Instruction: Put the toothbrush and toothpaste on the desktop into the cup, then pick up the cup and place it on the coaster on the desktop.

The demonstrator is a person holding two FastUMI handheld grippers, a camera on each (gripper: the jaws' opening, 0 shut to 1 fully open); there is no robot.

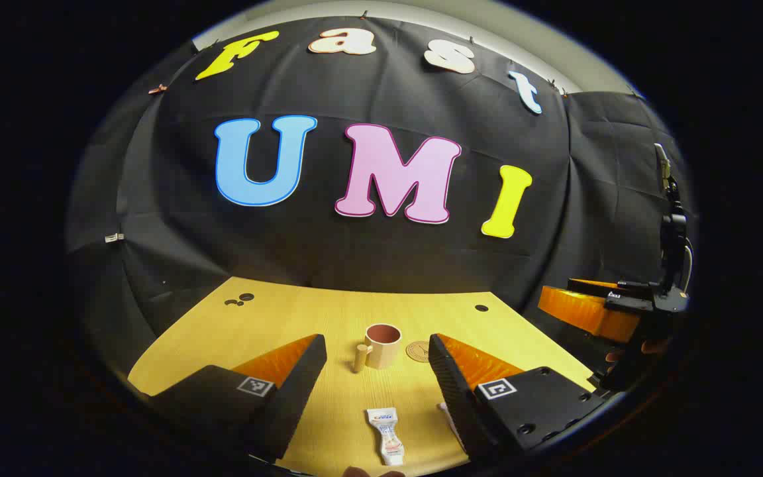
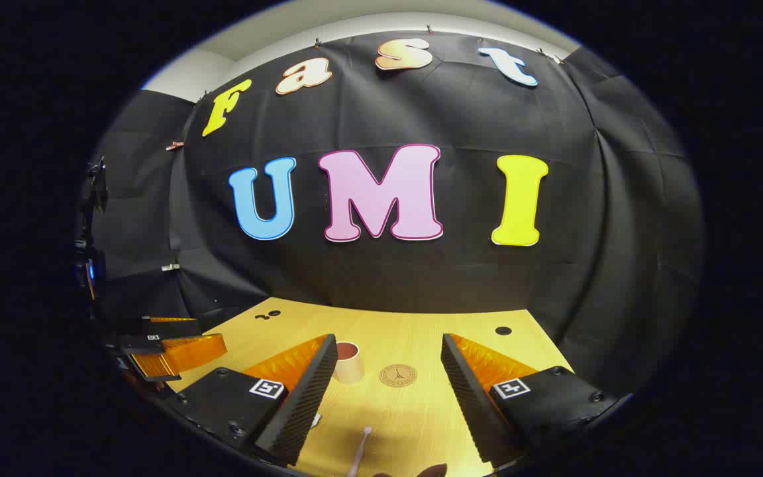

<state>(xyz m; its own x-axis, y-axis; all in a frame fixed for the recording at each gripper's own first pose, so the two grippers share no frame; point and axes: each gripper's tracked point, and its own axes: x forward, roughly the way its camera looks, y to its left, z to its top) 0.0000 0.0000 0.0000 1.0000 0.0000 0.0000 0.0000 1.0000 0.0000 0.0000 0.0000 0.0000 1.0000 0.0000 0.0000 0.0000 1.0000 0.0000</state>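
Item 1: pale pink ceramic-looking cup with a wooden peg-like handle (image 1: pixel 382 345), upright at mid-counter, mouth up, nothing visible inside. Likely rigid, smooth and breakable; best taken across the body or at the handle on its left side.

Item 2: round brown coaster with a printed emblem (image 1: pixel 418 351), flat just beside the cup on the cup's right. Seen from the right gripper view, coaster (image 2: pixel 398 375) and cup (image 2: pixel 348 362) sit apart, not touching.

Item 3: small white toothpaste tube with red and blue print (image 1: pixel 386 434), lying flat on the yellow wood-grain counter (image 1: pixel 302 311), nearer than the cup. Probably light and soft; pinch across the flat body.

Item 4: slim pale pink toothbrush (image 2: pixel 359 452), lying at the near edge. Probably light, stiff, thin; grip across the shaft.

Item 5: left gripper (image 1: pixel 377 371), fingers spread wide, holding nothing, above the toothpaste.

Item 6: right gripper (image 2: pixel 389 384), fingers likewise wide apart and empty, over the toothbrush.
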